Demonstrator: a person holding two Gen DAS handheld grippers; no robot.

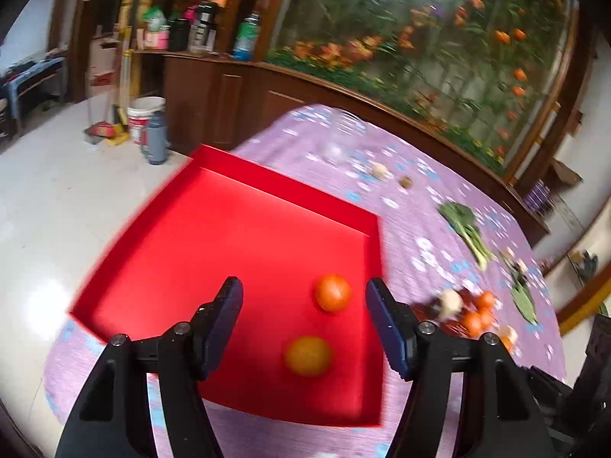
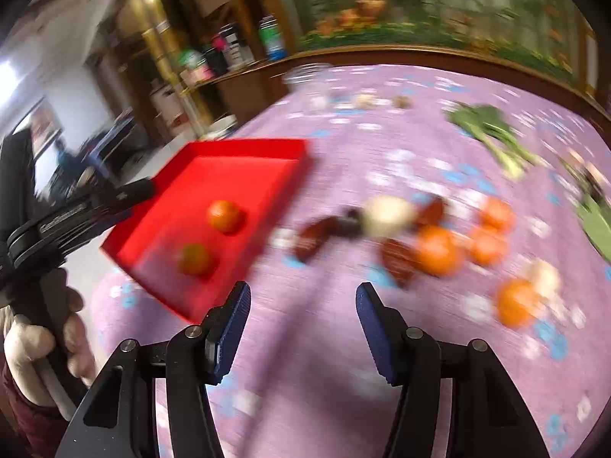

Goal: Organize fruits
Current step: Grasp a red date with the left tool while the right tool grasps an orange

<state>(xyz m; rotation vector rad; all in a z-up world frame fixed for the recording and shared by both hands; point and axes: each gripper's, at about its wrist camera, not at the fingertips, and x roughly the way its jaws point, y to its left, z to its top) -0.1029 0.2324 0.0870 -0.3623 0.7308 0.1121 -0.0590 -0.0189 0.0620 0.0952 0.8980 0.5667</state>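
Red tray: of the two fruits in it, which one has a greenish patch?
The one nearer the grippers, by the red tray's near edge. It looks yellower with green on one side; the farther fruit is plain orange-red.

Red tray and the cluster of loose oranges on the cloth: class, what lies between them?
In the right wrist view, dark reddish-brown pieces and a pale round item lie on the purple cloth between the red tray and the oranges.

Blurred dark fruits (image 2: 320, 234) beside oranges (image 2: 437, 250)
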